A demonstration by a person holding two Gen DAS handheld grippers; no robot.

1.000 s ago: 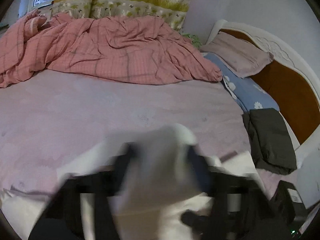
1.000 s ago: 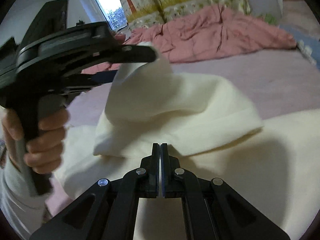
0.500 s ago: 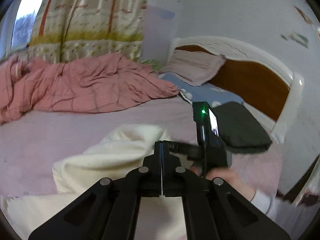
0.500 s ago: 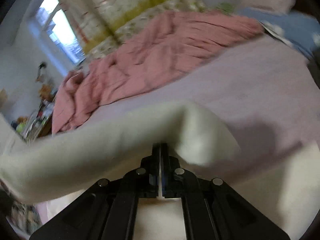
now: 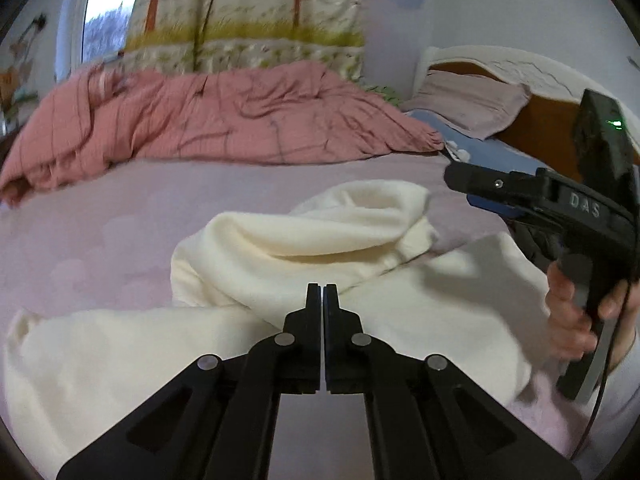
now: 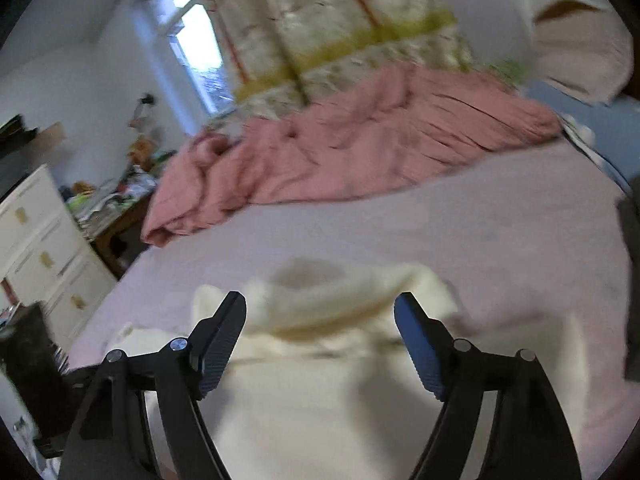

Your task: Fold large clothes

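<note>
A cream fleece garment [image 5: 304, 240] lies on the lilac bed sheet [image 5: 120, 216], with a thick fold bunched across its upper part. My left gripper [image 5: 322, 292] hovers over the garment's near part with its fingers shut together and no fabric pinched between them. In the right wrist view the right gripper [image 6: 320, 304] stands just above the same fold [image 6: 340, 300]; its jaws are opening wide and the pads touch no cloth. A hand [image 5: 572, 312] holds that right gripper at the right edge of the left wrist view.
A crumpled pink duvet [image 5: 220, 120] lies across the far side of the bed. A pillow [image 5: 472, 100] rests against the wooden headboard [image 5: 548, 136]. White drawers [image 6: 44, 252] and a cluttered desk [image 6: 116, 200] stand beside the bed on the left.
The left gripper has let go of the lifted cream fabric and shut with nothing in it. The right gripper was shut on the fabric and has opened and risen; the fold now rests on the garment.
</note>
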